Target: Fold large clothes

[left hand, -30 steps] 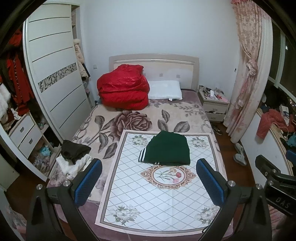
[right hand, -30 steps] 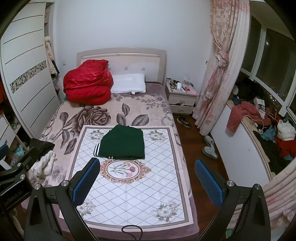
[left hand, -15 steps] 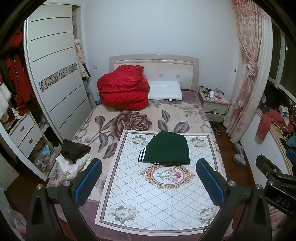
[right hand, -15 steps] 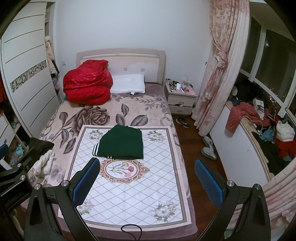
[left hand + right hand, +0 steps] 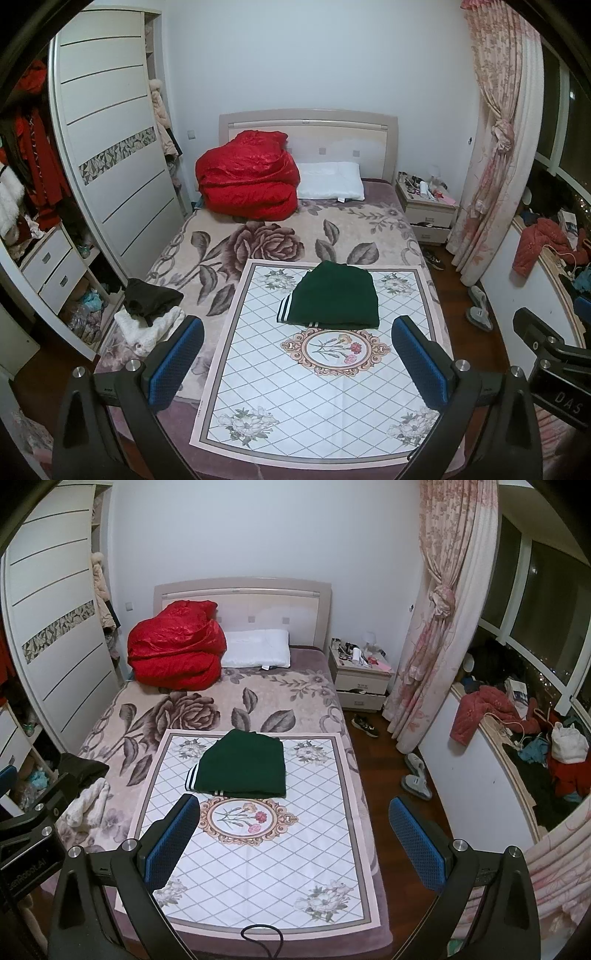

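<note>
A dark green garment (image 5: pixel 334 297) with white-striped cuffs lies folded on a white floral mat (image 5: pixel 321 387) spread over the bed; the right wrist view shows the same green garment (image 5: pixel 243 768) on the mat (image 5: pixel 266 856). My left gripper (image 5: pixel 297 354) hangs open, high above the foot of the bed, with nothing between its blue pads. My right gripper (image 5: pixel 293 836) is open too and empty, held beside it at about the same height. Both stand well back from the garment. A black garment (image 5: pixel 149 301) and a white one (image 5: pixel 147 325) are piled at the bed's left edge.
A red quilt (image 5: pixel 249 181) and white pillow (image 5: pixel 328 181) lie at the headboard. A wardrobe (image 5: pixel 110 166) lines the left side. A nightstand (image 5: pixel 360 679), curtain (image 5: pixel 439 627), shoes (image 5: pixel 417 781) on the floor and a cluttered window ledge (image 5: pixel 517 738) stand on the right.
Both views have drifted very slightly; the grippers stay open and the green garment has not moved.
</note>
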